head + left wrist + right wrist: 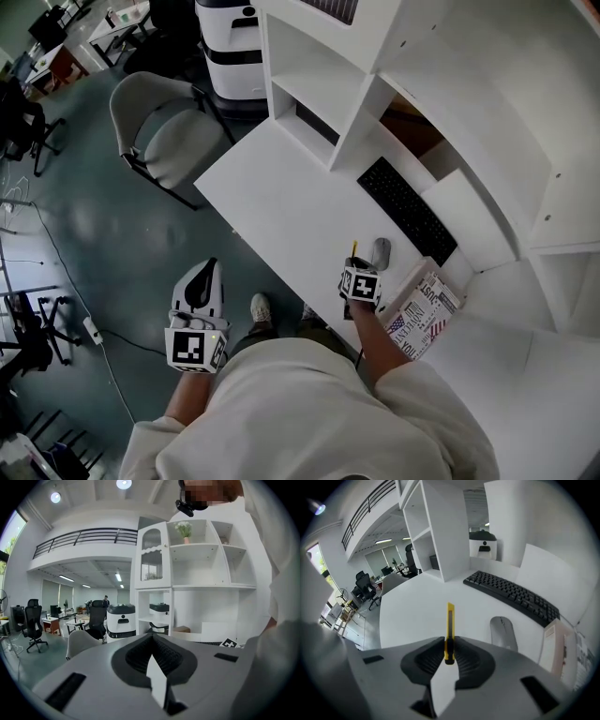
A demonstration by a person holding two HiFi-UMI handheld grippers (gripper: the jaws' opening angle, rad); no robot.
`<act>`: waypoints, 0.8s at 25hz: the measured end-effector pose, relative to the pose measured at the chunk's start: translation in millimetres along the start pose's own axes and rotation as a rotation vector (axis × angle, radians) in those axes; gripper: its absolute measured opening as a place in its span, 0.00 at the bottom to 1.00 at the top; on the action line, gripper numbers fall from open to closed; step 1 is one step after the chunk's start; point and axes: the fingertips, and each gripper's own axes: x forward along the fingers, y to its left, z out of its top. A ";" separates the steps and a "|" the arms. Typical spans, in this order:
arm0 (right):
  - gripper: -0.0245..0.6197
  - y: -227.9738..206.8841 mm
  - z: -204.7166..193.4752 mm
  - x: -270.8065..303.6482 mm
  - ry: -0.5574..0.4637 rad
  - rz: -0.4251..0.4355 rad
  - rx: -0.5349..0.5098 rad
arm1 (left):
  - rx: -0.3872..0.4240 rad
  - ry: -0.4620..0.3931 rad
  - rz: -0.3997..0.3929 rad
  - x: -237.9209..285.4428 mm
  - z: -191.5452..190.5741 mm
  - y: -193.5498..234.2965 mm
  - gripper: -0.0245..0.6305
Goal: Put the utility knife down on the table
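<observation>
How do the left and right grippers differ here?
The right gripper is shut on a yellow utility knife; the left gripper is shut and empty. The right gripper is over the white table; the left gripper is off it, over the floor. Both carry marker cubes.

Off-task stuff I can see from my feed: a black keyboard lying at an angle, with a grey mouse just on its near side. Next to the mouse there's a newspaper with a stars-and-stripes print. A big white shelf unit stands behind all that, with a small pot of flowers up top. Over on the floor side there's a grey chair, a white and black machine, and a power strip with its cable.
</observation>
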 end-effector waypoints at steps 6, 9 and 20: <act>0.15 -0.5 -15.6 20.2 0.092 0.004 0.008 | -0.010 0.020 0.018 0.3 -7.4 8.1 0.04; 0.15 -2.3 -21.4 28.4 0.129 0.001 0.010 | -0.016 0.029 0.029 0.6 -11.0 10.3 0.04; 0.15 -2.8 -35.7 50.2 0.273 0.016 0.023 | -0.037 0.044 0.053 4.3 -17.5 17.6 0.04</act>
